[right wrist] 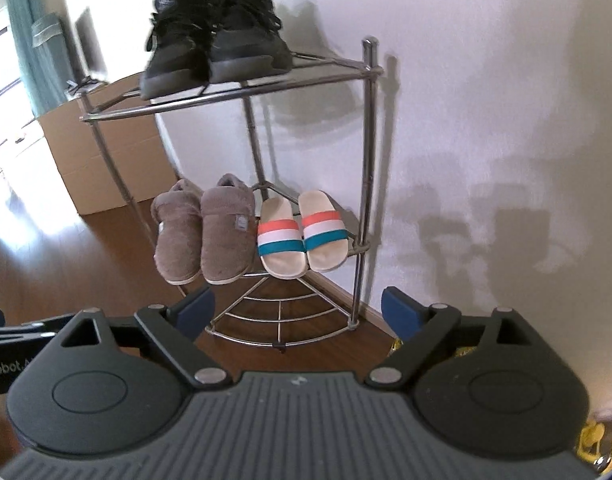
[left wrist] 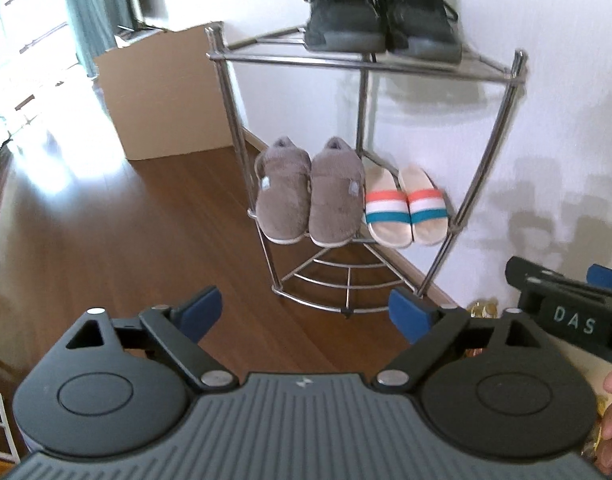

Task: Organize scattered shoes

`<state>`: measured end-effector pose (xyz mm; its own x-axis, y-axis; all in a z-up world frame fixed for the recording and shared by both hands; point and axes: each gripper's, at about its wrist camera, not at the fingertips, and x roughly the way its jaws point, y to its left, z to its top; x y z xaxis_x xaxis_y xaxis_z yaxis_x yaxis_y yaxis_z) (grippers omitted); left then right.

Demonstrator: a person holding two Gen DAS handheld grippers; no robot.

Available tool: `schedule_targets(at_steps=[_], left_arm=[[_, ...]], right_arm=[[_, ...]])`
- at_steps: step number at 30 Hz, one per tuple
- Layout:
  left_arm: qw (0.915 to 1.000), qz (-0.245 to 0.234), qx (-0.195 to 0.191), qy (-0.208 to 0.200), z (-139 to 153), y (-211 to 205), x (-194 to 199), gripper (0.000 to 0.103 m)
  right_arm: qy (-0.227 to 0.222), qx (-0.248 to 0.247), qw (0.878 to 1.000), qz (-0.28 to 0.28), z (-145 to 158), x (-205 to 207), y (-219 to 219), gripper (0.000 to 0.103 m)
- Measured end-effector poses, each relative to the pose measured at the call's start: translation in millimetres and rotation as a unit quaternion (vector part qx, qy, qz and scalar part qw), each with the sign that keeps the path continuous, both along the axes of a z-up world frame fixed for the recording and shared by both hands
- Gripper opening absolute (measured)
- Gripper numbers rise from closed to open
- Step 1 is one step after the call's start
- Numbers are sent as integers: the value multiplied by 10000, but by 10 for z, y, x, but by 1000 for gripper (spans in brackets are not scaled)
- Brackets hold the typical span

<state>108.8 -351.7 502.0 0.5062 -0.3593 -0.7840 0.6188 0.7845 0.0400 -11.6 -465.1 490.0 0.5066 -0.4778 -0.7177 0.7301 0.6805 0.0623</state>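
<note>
Left wrist view: the left gripper (left wrist: 304, 314) and right gripper (right wrist: 298, 314) both gape wide, holding nothing. Sneakers (left wrist: 380, 16), fuzzy slippers (left wrist: 310, 196) and striped sandals (left wrist: 406, 208) sit paired on the rack (left wrist: 362, 62). Best to check the floor (left wrist: 126, 232) for strays.

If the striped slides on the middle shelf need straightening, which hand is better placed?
Probably right. Its open claw sits nearly below the striped slides; the left claw lines up more with the brown slippers.
</note>
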Motion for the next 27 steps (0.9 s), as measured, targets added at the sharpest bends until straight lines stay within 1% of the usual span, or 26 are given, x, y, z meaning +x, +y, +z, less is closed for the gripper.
schedule_targets(at_steps=[4, 6, 8, 12, 16, 20, 23, 27], left_arm=[[9998, 166, 22, -68, 66, -48, -227, 93], [9995, 277, 25, -125, 121, -52, -429, 94], [9993, 328, 6, -151, 155, -46, -552, 94], [9983, 515, 126, -262, 210, 0, -796, 94], [9975, 630, 187, -251, 267, 40, -870, 94], [9961, 730, 252, -429, 361, 67, -889, 94], [9958, 728, 275, -473, 382, 50, -868, 94], [9961, 669, 262, -511, 403, 44, -825, 94]], right_arm=[[-71, -38, 9997, 231, 174, -186, -17, 90], [-58, -41, 9996, 284, 226, -279, -45, 90], [-59, -10, 9993, 360, 299, -416, -91, 91], [-90, -43, 9989, 456, 405, -559, -133, 92], [-164, -64, 9983, 560, 501, -654, -154, 92], [-225, -67, 9980, 591, 573, -696, -167, 94], [-249, -47, 9980, 573, 595, -701, -168, 94], [-162, -92, 9982, 567, 589, -663, -131, 95]])
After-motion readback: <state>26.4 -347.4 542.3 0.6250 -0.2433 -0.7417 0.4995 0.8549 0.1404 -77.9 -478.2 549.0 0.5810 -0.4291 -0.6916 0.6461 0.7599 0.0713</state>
